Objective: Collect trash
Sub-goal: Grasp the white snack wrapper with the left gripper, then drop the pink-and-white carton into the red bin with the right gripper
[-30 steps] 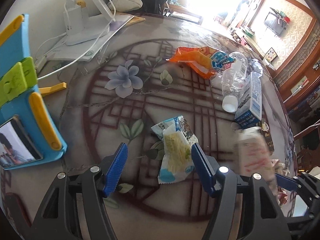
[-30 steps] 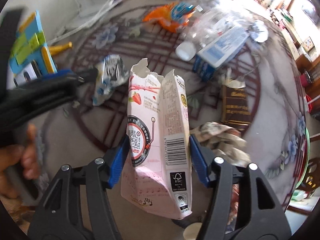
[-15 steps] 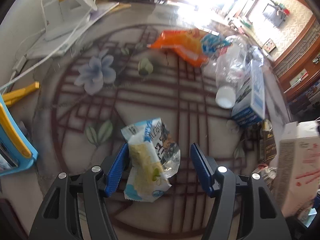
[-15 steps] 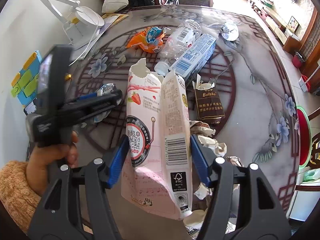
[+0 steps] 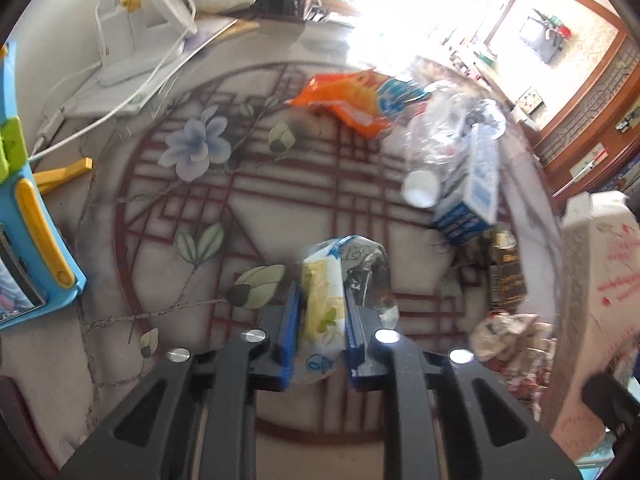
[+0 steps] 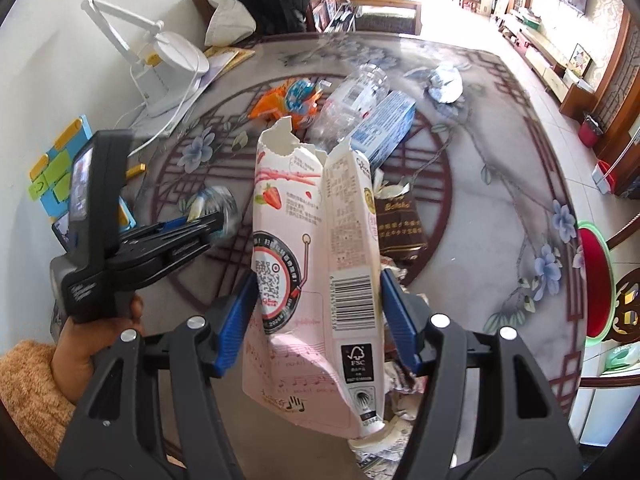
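A crumpled yellow-and-white snack wrapper (image 5: 324, 280) lies on the patterned glass table (image 5: 240, 208). My left gripper (image 5: 321, 312) is closing on it, and both blue pads press its sides. From the right wrist view, the left gripper (image 6: 208, 224) reaches in from the left, held by a hand in an orange sleeve, with the wrapper (image 6: 218, 200) at its tips. My right gripper (image 6: 316, 292) is shut on a torn pink strawberry milk carton (image 6: 312, 208) and holds it upright above the table. The same carton (image 5: 596, 280) shows at the right edge of the left wrist view.
An orange snack bag (image 5: 352, 100), a clear plastic bottle (image 5: 440, 136) and a blue-white carton (image 5: 476, 184) lie at the far right. A brown carton (image 6: 400, 220) and crumpled paper (image 5: 508, 336) are nearer. A white desk lamp (image 6: 160, 60) and a blue phone stand (image 5: 24, 200) sit left.
The left gripper moved over the snack wrapper and its jaws closed onto it. The right gripper rose with the pink carton still in its grip.
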### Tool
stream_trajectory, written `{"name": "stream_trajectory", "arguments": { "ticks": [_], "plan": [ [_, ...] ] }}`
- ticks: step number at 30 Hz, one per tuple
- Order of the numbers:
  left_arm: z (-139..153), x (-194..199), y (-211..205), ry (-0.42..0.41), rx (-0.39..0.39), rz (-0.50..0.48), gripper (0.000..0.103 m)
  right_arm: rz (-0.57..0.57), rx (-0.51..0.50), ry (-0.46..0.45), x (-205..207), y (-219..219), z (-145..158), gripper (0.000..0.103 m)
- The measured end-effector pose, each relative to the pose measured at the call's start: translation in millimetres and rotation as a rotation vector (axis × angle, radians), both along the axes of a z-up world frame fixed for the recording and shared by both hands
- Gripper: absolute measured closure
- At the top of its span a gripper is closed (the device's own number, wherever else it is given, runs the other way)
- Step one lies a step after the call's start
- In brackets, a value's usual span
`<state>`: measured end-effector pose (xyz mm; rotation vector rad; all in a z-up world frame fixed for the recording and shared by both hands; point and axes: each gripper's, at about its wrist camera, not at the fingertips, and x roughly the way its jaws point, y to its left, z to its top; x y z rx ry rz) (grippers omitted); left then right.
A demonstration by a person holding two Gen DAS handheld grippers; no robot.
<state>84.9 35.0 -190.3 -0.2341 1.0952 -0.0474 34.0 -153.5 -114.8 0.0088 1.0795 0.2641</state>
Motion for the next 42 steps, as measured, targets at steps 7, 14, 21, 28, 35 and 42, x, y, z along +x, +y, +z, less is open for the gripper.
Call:
{"name": "stream_trajectory", "arguments": {
  "ticks": [7, 14, 21, 28, 35, 42],
  "plan": [
    [40.4, -16.1, -21.9, -0.097, -0.016, -0.049, 0.088, -0.054, 0.018, -0.046, -5.0, -30.9, 13.6, 0.043],
    [67.8, -23.2, -58.2, -0.155, -0.047, -0.107, 0.089, -0.112, 0.031, -0.063, -11.0, -67.6, 19.5, 0.043],
    [76.4, -27.2, -101.0, -0.168, -0.059, -0.160, 0.089, -0.159, 0.037, -0.062, -15.6, -109.7, 17.8, 0.043],
    [72.5, -24.9, -146.3, -0.150, -0.062, -0.198, 0.089, -0.200, 0.043, -0.046, -16.1, -153.2, 10.0, 0.043],
    [67.3, -18.6, -195.6, -0.138, -0.054, -0.241, 0.089, -0.250, 0.041, -0.036, -13.0, -203.2, 2.6, 0.043],
    [60.5, -12.6, -234.9, -0.112, -0.056, -0.274, 0.089, -0.312, 0.027, -0.020, -9.6, -257.9, -7.5, 0.043]
  ]
}}
